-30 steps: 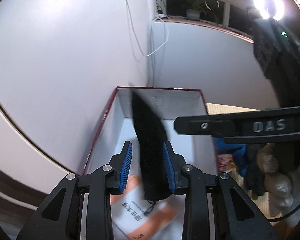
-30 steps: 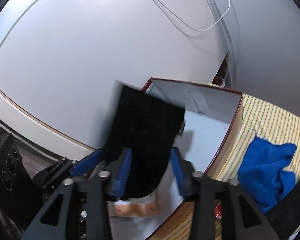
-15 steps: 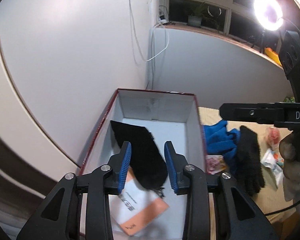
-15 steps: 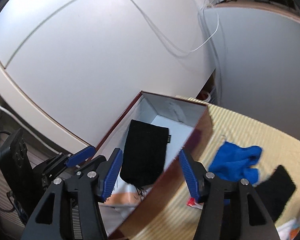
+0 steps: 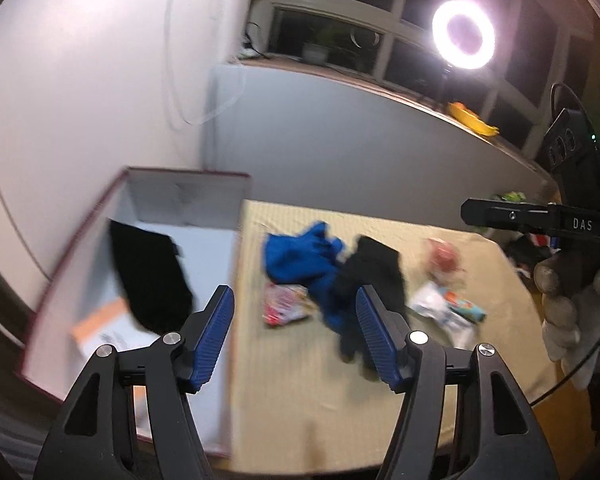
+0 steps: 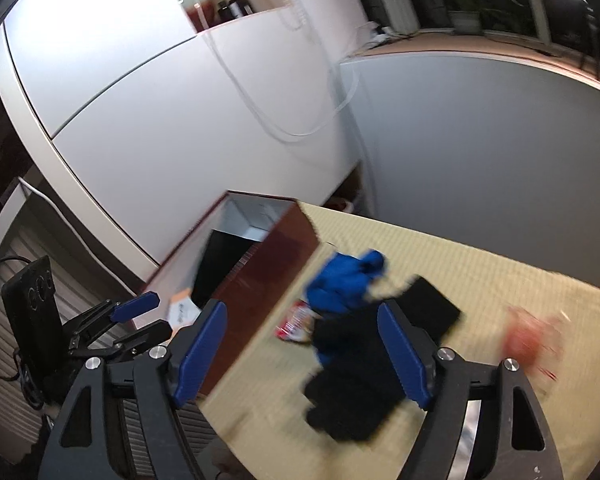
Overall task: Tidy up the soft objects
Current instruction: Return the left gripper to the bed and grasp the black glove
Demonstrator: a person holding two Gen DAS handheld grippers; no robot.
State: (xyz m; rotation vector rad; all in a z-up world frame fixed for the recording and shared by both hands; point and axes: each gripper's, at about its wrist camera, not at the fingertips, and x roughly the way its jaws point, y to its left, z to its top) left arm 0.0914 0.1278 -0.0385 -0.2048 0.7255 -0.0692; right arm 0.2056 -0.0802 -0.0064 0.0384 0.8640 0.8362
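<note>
A dark red box (image 5: 80, 236) with a white inside stands at the table's left; it also shows in the right wrist view (image 6: 276, 264). A black cloth (image 5: 148, 272) lies in it over an orange-and-white booklet (image 5: 108, 328). A blue cloth (image 5: 304, 256) and a black cloth (image 5: 372, 280) lie on the beige mat; they also show in the right wrist view as the blue cloth (image 6: 348, 280) and the black cloth (image 6: 364, 360). My left gripper (image 5: 294, 340) is open and empty above the box edge. My right gripper (image 6: 302, 354) is open and empty above the cloths.
Snack packets (image 5: 288, 308) and a colourful wrapper (image 5: 452, 312) lie on the beige mat (image 5: 300, 392), with a red item (image 5: 444, 260) farther back. White walls stand behind. A ring light (image 5: 464, 34) shines at the window.
Both grippers let go of the black cloth, which now lies in the box. Both opened wide, pulled back from the box and swung right toward the cloths on the mat.
</note>
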